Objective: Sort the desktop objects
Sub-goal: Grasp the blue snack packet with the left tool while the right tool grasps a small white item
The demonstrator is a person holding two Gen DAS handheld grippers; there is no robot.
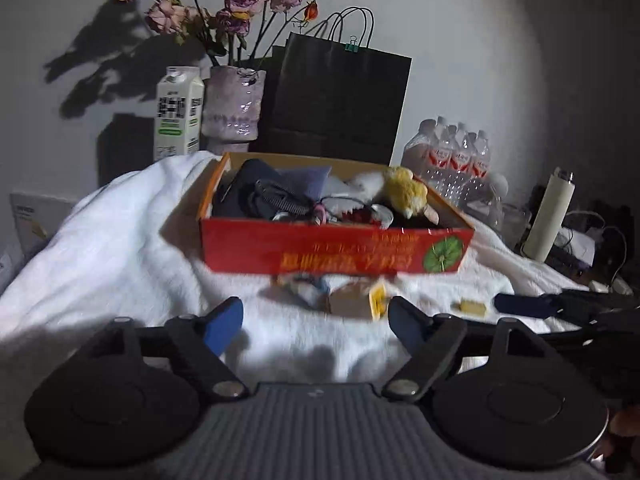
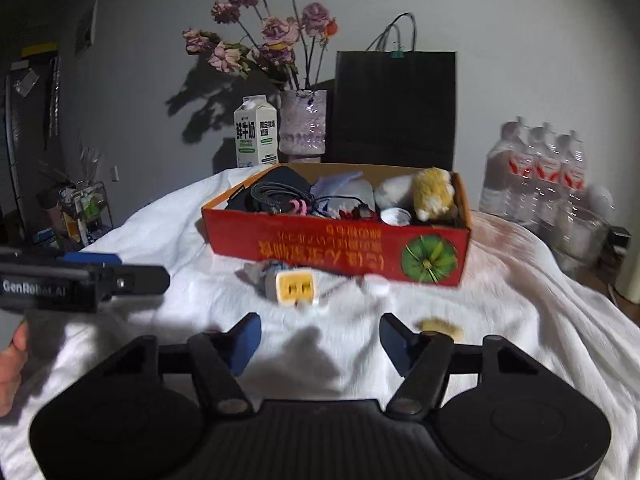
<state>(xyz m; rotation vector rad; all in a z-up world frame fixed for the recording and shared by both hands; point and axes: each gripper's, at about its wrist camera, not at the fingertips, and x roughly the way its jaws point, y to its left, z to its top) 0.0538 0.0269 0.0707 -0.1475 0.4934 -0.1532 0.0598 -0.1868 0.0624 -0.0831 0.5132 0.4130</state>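
Two grippers hang over the cloth-covered worktop (image 2: 500, 280), both with jaws spread wide and nothing between them. From the right gripper (image 2: 320, 338), the red box (image 2: 336, 248) sits at 12 o'clock, crammed with a coiled cable (image 2: 276, 194), a yellow plush (image 2: 434, 190) and other odds. Just beside the box's near wall lie a charger (image 2: 296, 288) at 11 o'clock, a crumpled wrapper (image 2: 256, 270) touching its far side, and a small white piece (image 2: 376, 286) at 12. A yellow block (image 2: 440, 328) lies at 1 o'clock, just beside the right fingertip. Bare cloth fills the room between the jaws and the charger. The left gripper (image 1: 316, 320) comes in at 9 o'clock in the right view. Behind the box's far edge stand a milk carton (image 2: 256, 132), vase (image 2: 302, 124) and black bag (image 2: 396, 108); water bottles (image 2: 536, 168) crowd the worktop's edge at 2 o'clock.
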